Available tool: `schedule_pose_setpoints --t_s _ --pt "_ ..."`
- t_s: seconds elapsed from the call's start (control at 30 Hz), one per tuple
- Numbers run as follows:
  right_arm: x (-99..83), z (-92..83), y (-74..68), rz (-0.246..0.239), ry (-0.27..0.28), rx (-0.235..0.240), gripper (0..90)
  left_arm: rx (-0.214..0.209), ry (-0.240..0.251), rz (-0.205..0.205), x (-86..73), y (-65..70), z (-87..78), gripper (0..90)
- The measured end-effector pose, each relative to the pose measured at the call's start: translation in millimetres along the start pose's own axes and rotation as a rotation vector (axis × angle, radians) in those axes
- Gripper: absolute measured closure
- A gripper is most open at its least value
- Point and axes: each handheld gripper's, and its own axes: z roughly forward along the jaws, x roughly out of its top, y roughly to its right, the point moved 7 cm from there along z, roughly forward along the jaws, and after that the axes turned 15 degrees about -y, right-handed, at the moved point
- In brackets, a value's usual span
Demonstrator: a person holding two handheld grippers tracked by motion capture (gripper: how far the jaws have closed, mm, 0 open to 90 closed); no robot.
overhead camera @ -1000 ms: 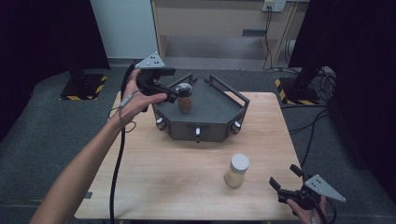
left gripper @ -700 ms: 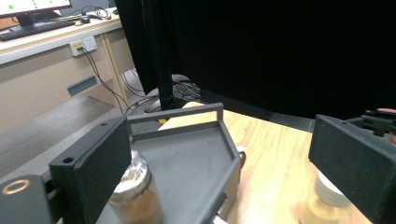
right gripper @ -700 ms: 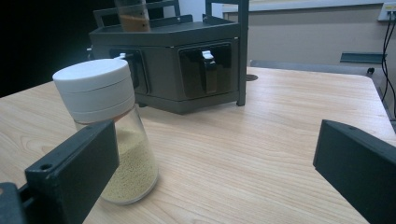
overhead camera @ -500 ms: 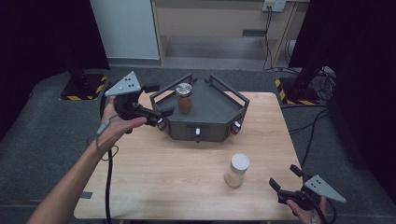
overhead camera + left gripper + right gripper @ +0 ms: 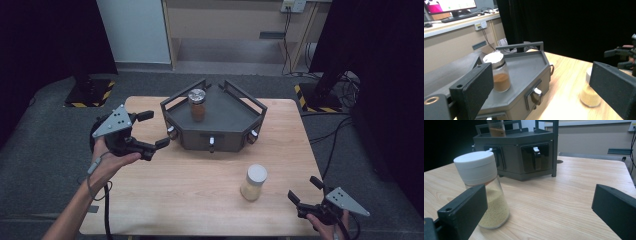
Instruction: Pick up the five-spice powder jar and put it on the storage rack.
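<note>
A glass jar of brown powder (image 5: 197, 105) with a silver lid stands upright on top of the grey six-sided drawer box (image 5: 227, 120). My left gripper (image 5: 155, 129) hovers open and empty over the table's left part, its jaws pointing at the box. In the left gripper view the brown jar (image 5: 499, 75) stands beyond the wide-apart jaws. A white-capped jar of yellow powder (image 5: 254, 182) stands on the wood near the front right. My right gripper (image 5: 304, 189) rests open at the front right corner, a short way from it. In the right gripper view that jar (image 5: 484, 190) stands just ahead of one jaw.
The box has small drawers with silver knobs (image 5: 211, 141) and raised handle bars (image 5: 245, 95) along its rim. A black cable (image 5: 106, 210) trails off the table's left front. The wooden table (image 5: 190, 190) has open room in its front middle. Dark curtains flank the table.
My left gripper has drawn back from beside the brown jar, moving left, nearer the table's front and lower, with nothing in its jaws. The right gripper and both jars stayed put.
</note>
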Motion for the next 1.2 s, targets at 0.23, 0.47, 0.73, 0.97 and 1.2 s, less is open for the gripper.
schedule_pose_setpoints --t_s 0.23,0.47,0.73,0.97,1.2 --pt "2.2 1.9 -2.9 -0.018 -0.006 0.004 0.9 0.010 -0.002 -0.028 -30.1 10.5 4.8 3.5" --pt "0.9 0.1 -2.0 -0.012 0.003 0.000 0.9 -0.019 -0.005 -0.072 -74.7 23.6 16.8 3.1" --pt "1.4 0.5 -2.7 -0.014 0.000 0.000 0.9 -0.033 -0.004 -0.131 -116.3 32.2 26.6 3.6" --pt "1.2 0.4 -2.5 -0.016 -0.001 0.000 0.9 -0.050 -0.025 -0.193 -144.4 39.8 32.6 3.9" --pt "1.7 1.2 -2.7 -0.023 -0.004 0.001 0.9 -0.067 -0.027 -0.212 -162.8 45.9 34.0 3.6"
